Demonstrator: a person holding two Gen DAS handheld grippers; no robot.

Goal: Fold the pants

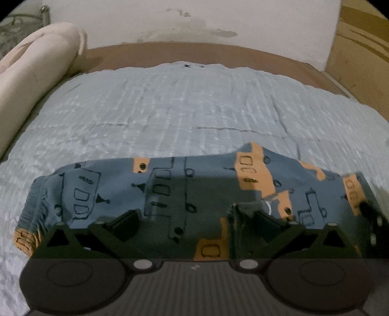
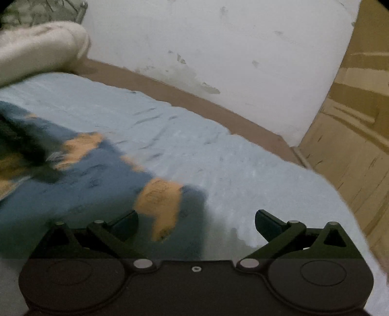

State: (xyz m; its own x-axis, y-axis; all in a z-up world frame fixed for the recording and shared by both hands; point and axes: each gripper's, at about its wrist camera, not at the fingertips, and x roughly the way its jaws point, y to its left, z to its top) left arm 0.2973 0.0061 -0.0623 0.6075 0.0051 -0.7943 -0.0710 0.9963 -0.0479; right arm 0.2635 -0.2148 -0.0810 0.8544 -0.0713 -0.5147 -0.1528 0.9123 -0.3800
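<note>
Blue pants (image 1: 170, 192) with orange patches and black line drawings lie folded in a wide band across the pale blue bedspread (image 1: 170, 109). My left gripper (image 1: 194, 223) hovers over their near edge, open, its jaws spread wide with cloth below them but none pinched. In the right wrist view the same pants (image 2: 85, 184) spread from the left to the middle, blurred. My right gripper (image 2: 195, 223) stands open above the pants' right end, where the cloth meets the bedspread (image 2: 231, 170). Its pads grip nothing.
A cream rolled pillow (image 1: 36, 80) lies at the bed's far left. A brown bed frame (image 1: 218, 52) runs along the white wall (image 1: 194, 19). A wooden panel (image 2: 352, 121) stands at the right. In the left wrist view, part of the other gripper (image 1: 372, 218) shows at the right edge.
</note>
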